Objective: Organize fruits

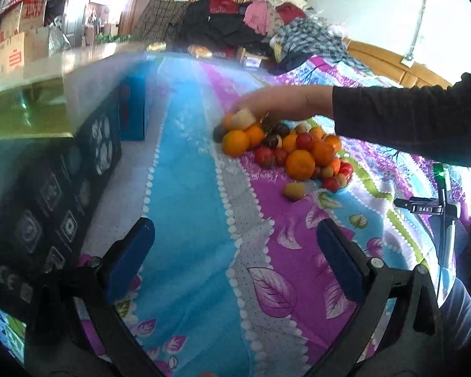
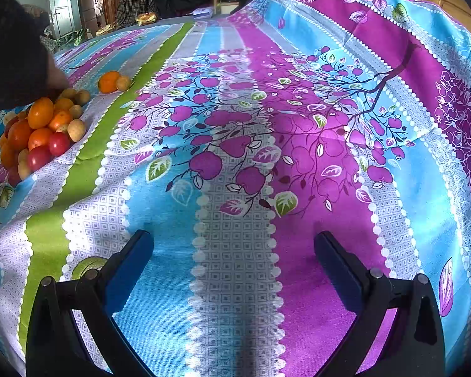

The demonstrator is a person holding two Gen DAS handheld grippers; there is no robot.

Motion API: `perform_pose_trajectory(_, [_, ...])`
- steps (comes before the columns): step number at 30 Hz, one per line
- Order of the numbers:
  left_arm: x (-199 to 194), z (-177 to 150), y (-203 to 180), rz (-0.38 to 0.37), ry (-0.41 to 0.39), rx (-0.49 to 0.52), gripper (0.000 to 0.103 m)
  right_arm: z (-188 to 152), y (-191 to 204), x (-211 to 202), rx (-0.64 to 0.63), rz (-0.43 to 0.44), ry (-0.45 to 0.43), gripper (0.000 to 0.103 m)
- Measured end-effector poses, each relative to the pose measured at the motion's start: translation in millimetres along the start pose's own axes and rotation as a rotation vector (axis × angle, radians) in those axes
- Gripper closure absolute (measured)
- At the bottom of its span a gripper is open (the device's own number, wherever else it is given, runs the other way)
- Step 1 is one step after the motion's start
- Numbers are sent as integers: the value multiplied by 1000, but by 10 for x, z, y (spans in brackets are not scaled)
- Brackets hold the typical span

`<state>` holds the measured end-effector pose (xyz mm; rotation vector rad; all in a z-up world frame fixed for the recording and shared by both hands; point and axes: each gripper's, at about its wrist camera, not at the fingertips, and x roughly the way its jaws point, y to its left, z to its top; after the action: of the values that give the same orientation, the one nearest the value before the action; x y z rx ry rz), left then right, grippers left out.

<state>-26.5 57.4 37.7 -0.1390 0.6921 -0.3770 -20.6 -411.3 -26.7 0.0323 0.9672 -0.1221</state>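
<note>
A heap of fruit lies on the patterned bedsheet: oranges, small red tomatoes, dark plums and pale yellow fruits. A person's bare hand in a dark sleeve rests on the heap's far side. One yellow fruit lies apart at the front. My left gripper is open, short of the heap, with nothing between its fingers. In the right wrist view the same heap sits at the far left, with an orange and a small yellow fruit beside it further back. My right gripper is open over bare sheet.
A dark patterned box and a blue box stand at the left of the bed. Piled clothes lie at the far end. The other gripper device shows at the right edge. The sheet is rumpled into a ridge.
</note>
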Motion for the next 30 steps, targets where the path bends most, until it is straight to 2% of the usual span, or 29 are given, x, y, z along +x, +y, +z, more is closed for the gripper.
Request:
perform_pose_trajectory(7, [-29,-19,-30,19,-10,4,0,1,2,2,0,0,0,0])
perform_pose_trajectory(17, [-71,-23,-23,5,-43,3,0,1,1,-4,0,0,0,0])
perform_pose_trajectory(24, [-44,-40,-27,7,-32,-1,0,4,3,1,0,0,0,0])
perform_pose_trajectory(30, [-13,-37,13,-30,-18,-20,0,4,4,6,0,0,0,0])
